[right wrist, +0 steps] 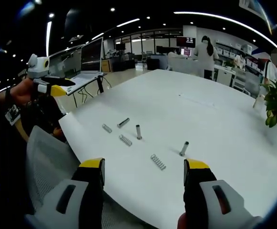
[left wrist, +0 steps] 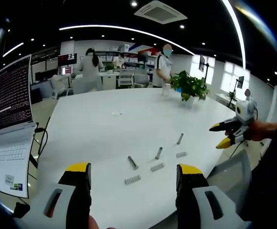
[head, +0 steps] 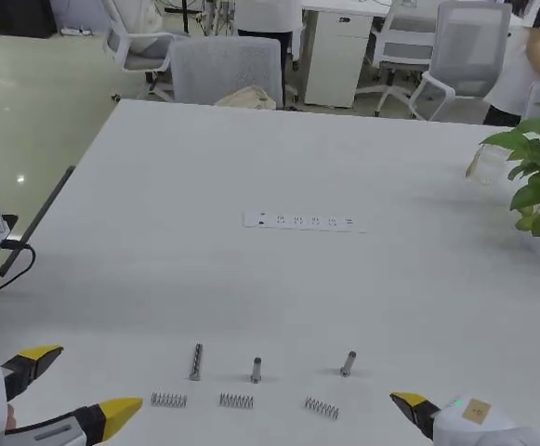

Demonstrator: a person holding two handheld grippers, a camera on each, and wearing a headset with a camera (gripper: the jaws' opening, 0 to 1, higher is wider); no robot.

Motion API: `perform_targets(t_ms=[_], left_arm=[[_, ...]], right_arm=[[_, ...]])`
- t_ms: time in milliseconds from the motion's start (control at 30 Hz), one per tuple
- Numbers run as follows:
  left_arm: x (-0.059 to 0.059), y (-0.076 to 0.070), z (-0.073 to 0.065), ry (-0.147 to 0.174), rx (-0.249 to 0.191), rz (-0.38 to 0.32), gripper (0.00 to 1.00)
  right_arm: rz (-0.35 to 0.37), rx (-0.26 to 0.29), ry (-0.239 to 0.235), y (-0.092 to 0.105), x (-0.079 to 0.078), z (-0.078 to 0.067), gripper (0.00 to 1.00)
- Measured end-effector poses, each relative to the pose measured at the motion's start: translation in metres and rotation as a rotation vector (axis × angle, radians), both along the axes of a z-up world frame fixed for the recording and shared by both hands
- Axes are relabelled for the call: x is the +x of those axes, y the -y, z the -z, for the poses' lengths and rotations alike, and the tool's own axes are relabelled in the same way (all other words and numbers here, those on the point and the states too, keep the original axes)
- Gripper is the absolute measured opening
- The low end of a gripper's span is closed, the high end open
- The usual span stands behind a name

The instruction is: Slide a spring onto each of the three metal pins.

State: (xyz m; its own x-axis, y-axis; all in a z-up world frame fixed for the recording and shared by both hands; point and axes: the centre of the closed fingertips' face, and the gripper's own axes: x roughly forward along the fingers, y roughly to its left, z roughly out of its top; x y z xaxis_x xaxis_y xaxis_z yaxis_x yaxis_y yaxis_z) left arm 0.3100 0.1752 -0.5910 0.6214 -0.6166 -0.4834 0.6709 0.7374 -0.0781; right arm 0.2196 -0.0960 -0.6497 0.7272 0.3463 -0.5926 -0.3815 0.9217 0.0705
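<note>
Table [head: 344, 167]: three pins in a row. Left pin [head: 195, 361] lies flat; middle pin [head: 256, 369] and right pin [head: 348, 363] stand upright. Springs [head: 236, 400]: three, loose, one just before each pin. Left gripper [left wrist: 133, 168], right gripper [right wrist: 144, 164]: jaws apart, empty.

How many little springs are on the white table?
3, in a row on the table: left spring by the lying pin, middle spring before the middle pin, right spring before the right pin. None seems hidden.
</note>
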Motion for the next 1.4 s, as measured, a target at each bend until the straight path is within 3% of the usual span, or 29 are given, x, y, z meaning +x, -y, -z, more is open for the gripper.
perform_targets(t_ms=[1400], left_arm=[[-0.0013,-0.0016,0.0029,-0.007,-0.002,0.000,0.69]], right_arm=[[-0.003,-0.007,-0.019,0.0011,-0.0026,0.0049,0.69]])
